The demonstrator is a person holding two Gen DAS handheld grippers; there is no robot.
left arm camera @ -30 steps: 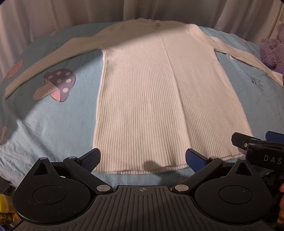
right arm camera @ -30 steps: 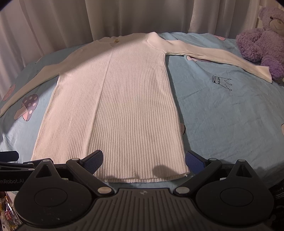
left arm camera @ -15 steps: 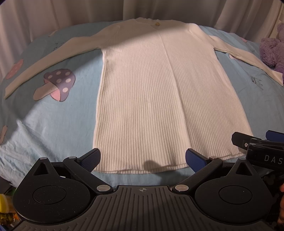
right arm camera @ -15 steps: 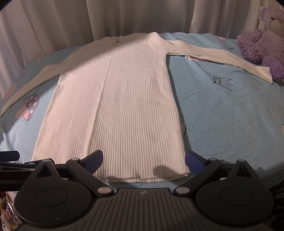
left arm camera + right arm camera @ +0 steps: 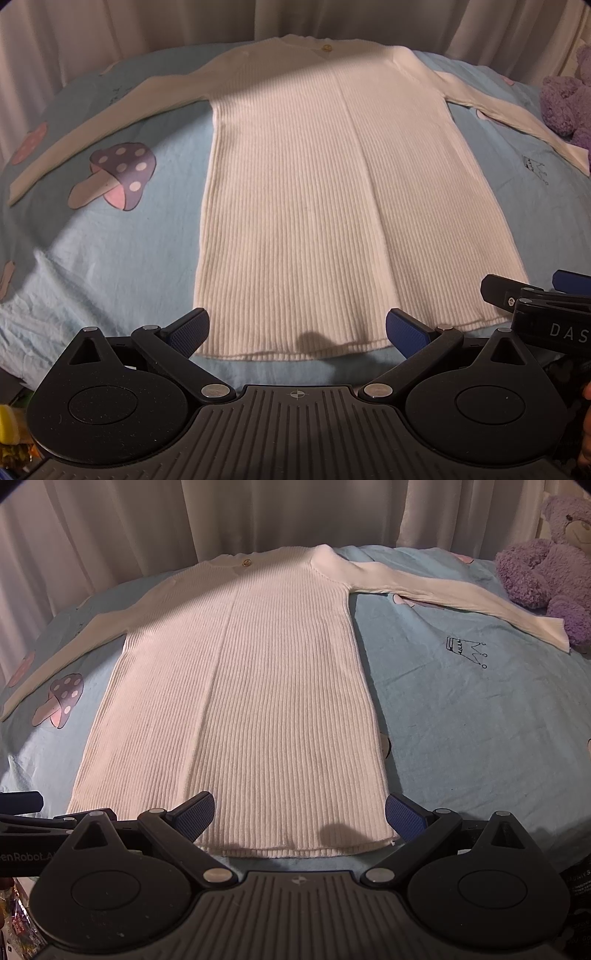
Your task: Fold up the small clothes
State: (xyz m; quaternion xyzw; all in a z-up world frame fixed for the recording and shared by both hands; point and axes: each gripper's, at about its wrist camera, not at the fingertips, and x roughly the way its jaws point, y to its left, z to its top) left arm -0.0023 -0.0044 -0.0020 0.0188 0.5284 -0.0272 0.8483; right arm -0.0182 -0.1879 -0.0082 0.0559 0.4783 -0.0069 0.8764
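A white ribbed long-sleeved knit top (image 5: 332, 192) (image 5: 251, 686) lies flat on a light blue bedsheet, collar far from me, hem nearest, both sleeves spread outward. My left gripper (image 5: 297, 328) hovers open just before the hem, blue pads wide apart with nothing between them. My right gripper (image 5: 299, 812) is likewise open over the hem's right part. The right gripper's side (image 5: 535, 302) shows at the left wrist view's right edge; the left gripper's side (image 5: 37, 812) shows at the right wrist view's left edge.
The bedsheet (image 5: 92, 251) (image 5: 480, 716) carries a mushroom print (image 5: 118, 173) and a small crown drawing (image 5: 465, 651). A purple teddy bear (image 5: 550, 568) sits at the far right by the sleeve cuff. Pale curtains (image 5: 258, 513) hang behind the bed.
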